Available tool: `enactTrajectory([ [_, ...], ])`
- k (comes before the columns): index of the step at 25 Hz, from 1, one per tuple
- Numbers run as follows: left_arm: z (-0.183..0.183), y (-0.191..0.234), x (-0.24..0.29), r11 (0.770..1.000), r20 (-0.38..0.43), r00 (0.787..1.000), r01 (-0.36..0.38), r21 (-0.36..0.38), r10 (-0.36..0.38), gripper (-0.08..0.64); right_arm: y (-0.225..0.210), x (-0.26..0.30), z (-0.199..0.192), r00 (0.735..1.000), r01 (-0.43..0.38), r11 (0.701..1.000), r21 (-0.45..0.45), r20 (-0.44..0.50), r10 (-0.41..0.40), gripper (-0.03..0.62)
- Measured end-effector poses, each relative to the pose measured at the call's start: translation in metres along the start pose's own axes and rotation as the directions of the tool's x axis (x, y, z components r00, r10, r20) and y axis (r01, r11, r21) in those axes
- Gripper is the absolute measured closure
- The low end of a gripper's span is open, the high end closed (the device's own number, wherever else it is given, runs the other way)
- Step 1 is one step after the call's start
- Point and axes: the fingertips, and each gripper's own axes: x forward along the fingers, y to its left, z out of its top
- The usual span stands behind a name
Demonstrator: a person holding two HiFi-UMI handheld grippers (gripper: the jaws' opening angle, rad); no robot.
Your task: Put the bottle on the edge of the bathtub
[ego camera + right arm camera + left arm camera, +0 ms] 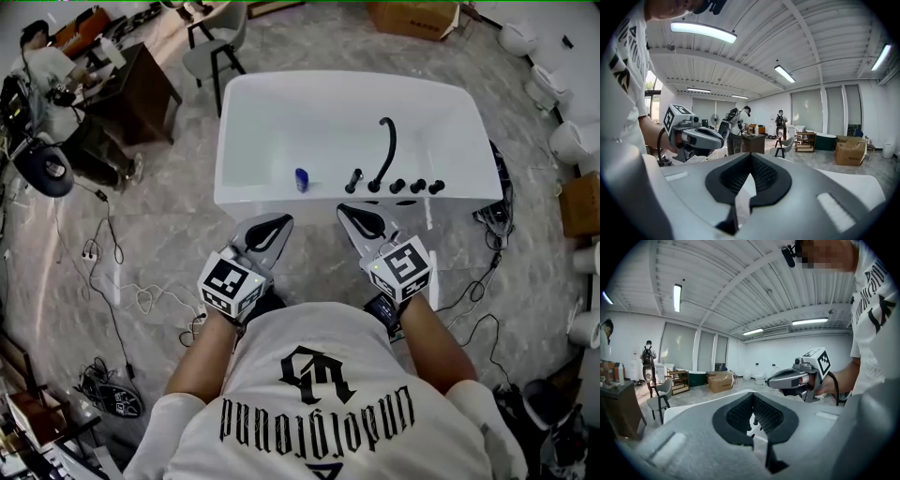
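A small blue bottle (301, 179) stands upright on the near rim of the white bathtub (246, 103), left of the black faucet (385, 150) and its knobs. My left gripper (278, 224) hovers just in front of the tub, below the bottle, shut with nothing in it. To its right my right gripper (360, 217) hangs level with it, also shut and empty. In the left gripper view the jaws (752, 397) meet at the tip, and the right gripper (792, 378) shows beyond. The right gripper view shows its own closed jaws (750, 156) and the left gripper (696, 136).
A grey chair (217, 52) and a dark desk (141, 89) with a seated person stand at the back left. A cardboard box (412, 17) lies behind the tub. Cables (112, 281) trail over the floor at left and right. White toilets (574, 141) line the right side.
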Motion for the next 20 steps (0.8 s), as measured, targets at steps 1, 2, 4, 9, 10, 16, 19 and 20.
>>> enactTrajectory([
  [1,0.0,-0.012,0.0,1.0,0.002,1.0,-0.009,0.002,0.009,0.552,0.001,-0.01,-0.004,1.0,-0.009,1.0,-0.001,0.002,0.009,0.591],
  [2,-0.001,-0.024,0.0,1.0,0.004,1.0,-0.018,0.005,0.018,0.552,0.003,-0.021,-0.007,1.0,-0.018,1.0,-0.002,0.005,0.018,0.591],
  [4,-0.002,-0.046,0.0,0.999,0.007,0.999,-0.037,0.01,0.036,0.552,0.005,-0.041,-0.014,0.999,-0.034,0.999,-0.003,0.01,0.034,0.591],
  [9,0.001,-0.091,-0.007,0.998,0.021,0.997,-0.069,0.014,0.069,0.552,0.017,-0.08,-0.02,0.997,-0.072,0.997,-0.021,0.017,0.072,0.591],
  [10,0.001,-0.099,-0.009,0.997,0.024,0.997,-0.073,0.013,0.072,0.552,0.021,-0.088,-0.022,0.997,-0.079,0.997,-0.027,0.015,0.079,0.591],
  [16,0.009,-0.125,-0.028,0.996,0.039,0.995,-0.091,0.009,0.091,0.552,0.044,-0.119,-0.019,0.996,-0.086,0.995,-0.043,0.034,0.087,0.591],
  [19,0.011,-0.13,-0.042,0.994,0.047,0.993,-0.106,0.012,0.105,0.552,0.058,-0.127,-0.018,0.995,-0.089,0.994,-0.061,0.042,0.091,0.591],
  [20,0.011,-0.133,-0.047,0.994,0.046,0.993,-0.108,0.011,0.108,0.552,0.063,-0.13,-0.019,0.995,-0.088,0.994,-0.061,0.037,0.091,0.591],
])
